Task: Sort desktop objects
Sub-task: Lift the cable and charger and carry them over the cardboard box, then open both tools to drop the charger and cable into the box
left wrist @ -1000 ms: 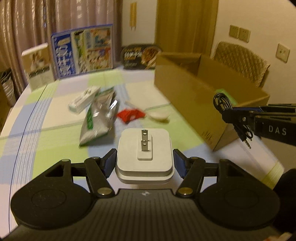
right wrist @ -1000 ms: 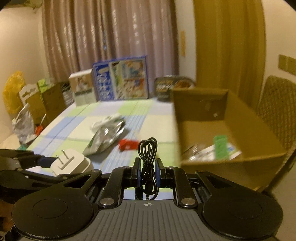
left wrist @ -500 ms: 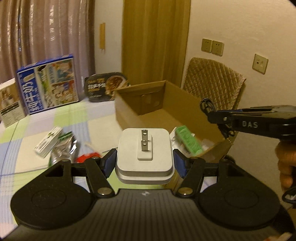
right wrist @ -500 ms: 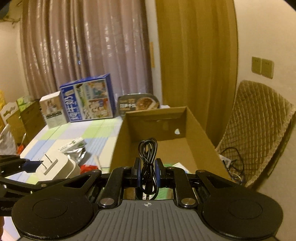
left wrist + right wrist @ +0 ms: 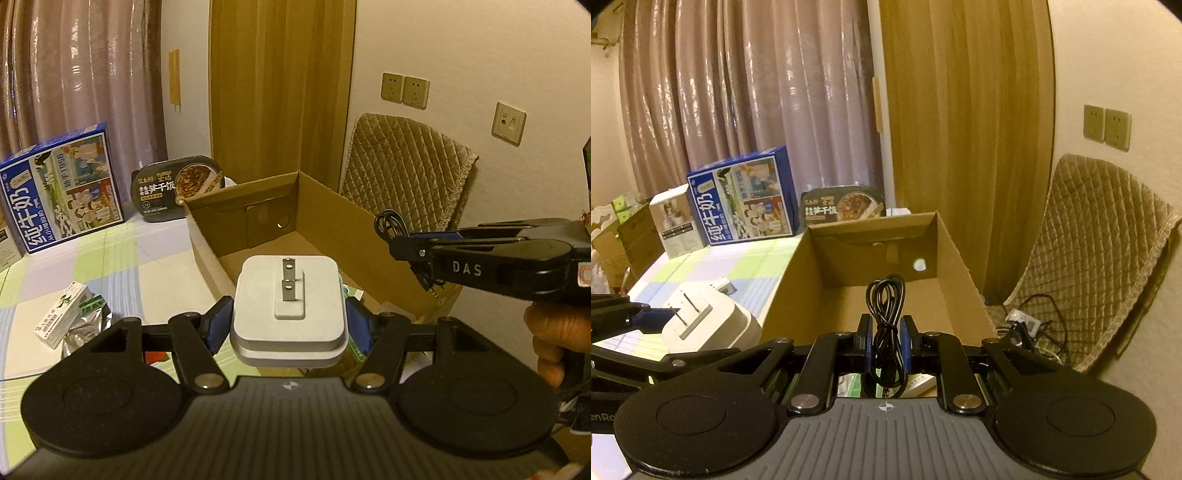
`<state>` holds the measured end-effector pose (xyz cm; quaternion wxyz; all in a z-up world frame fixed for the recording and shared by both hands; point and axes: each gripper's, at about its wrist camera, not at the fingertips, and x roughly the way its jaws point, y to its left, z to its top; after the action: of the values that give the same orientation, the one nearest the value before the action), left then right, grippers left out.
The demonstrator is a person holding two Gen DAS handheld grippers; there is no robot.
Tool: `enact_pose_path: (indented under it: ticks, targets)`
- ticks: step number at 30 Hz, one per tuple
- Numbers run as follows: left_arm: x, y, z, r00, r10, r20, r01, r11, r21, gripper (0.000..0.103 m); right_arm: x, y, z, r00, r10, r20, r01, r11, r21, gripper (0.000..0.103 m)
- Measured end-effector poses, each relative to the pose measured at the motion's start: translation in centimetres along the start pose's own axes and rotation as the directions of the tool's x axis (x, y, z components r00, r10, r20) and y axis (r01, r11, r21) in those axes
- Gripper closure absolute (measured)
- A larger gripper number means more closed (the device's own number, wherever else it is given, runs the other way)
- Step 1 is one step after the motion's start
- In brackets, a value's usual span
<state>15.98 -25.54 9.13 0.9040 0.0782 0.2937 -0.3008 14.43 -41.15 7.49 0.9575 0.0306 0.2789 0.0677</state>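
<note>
Showing "DAS" on right gripper (image 5: 400,245)

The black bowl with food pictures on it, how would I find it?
Find the big cardboard box on the checked table. Behind its far wall, by the curtain, leans the black meal bowl. The blue milk carton beside it is a tall rectangle; the bowl is dark and rounded.

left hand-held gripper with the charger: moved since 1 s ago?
Yes. The left hand-held gripper, shut on the white charger, has swung from over the table toward the cardboard box, which now sits straight ahead.
</note>
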Motion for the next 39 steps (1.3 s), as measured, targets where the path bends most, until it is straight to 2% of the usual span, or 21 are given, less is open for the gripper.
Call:
enact_pose_path:
  ticks: [13,24,27,39]
  targets:
    - [3.0,0.5,1.1,1.000,0.007,-0.026,-0.008,1.000,-0.027,0.043,1.9,-1.6,0.1,1.000,-0.001,-0.015,0.001,1.000,0.012,0.091]
    - [5.5,-0.2,2.1,1.000,0.007,-0.028,-0.007,1.000,-0.013,0.042,3.1,-3.0,0.5,1.000,-0.012,-0.016,0.013,0.999,0.034,0.091]
    - [5.6,-0.3,1.9,1.000,0.006,-0.022,-0.006,1.000,-0.012,0.037,3.2,-3.2,0.3,1.000,-0.014,-0.019,0.015,0.999,0.037,0.091]
    - [4.4,1.5,1.0,0.999,0.039,-0.018,-0.040,0.998,-0.049,0.037,3.6,-3.1,-0.4,0.999,-0.010,-0.032,0.012,0.999,0.045,0.091]
